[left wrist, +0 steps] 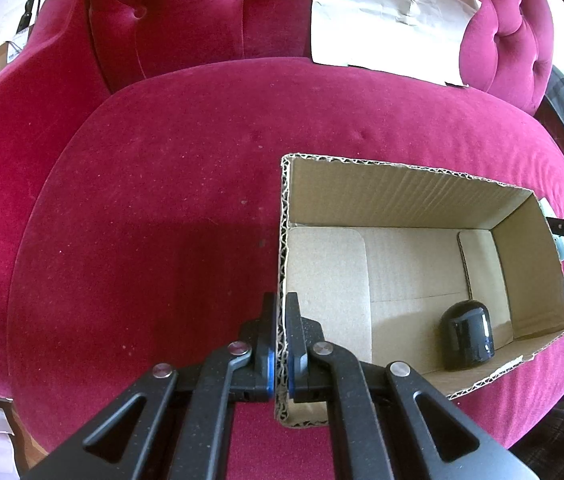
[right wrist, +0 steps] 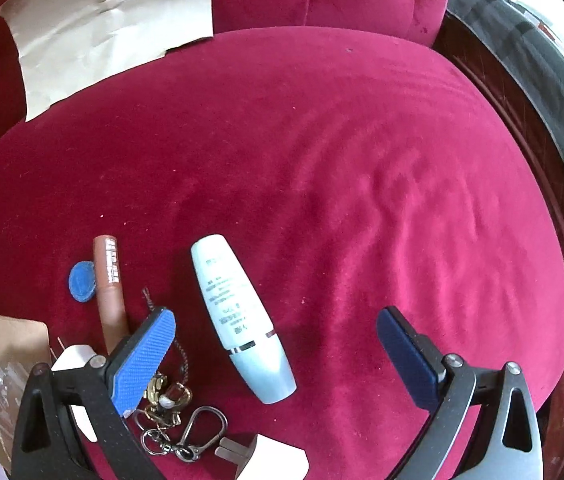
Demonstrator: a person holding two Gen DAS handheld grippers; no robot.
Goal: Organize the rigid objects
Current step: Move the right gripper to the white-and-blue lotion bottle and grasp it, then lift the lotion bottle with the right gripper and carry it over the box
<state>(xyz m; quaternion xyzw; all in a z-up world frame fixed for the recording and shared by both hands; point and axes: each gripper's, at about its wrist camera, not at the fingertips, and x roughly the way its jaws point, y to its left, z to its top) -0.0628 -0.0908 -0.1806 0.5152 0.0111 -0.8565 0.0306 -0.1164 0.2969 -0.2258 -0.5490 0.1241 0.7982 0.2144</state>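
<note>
Likely light, stiff, slick pale-blue bottle: grab mid-body; right gripper spread, left gripper pinching box wall.

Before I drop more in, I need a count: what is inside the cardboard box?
Inside the cardboard box, one dark glossy cylindrical object stands near the right end. The rest of the visible floor is bare; the near wall hides a strip.

Crimson velvet sofa; creased paper sheet against its backrest.
</note>
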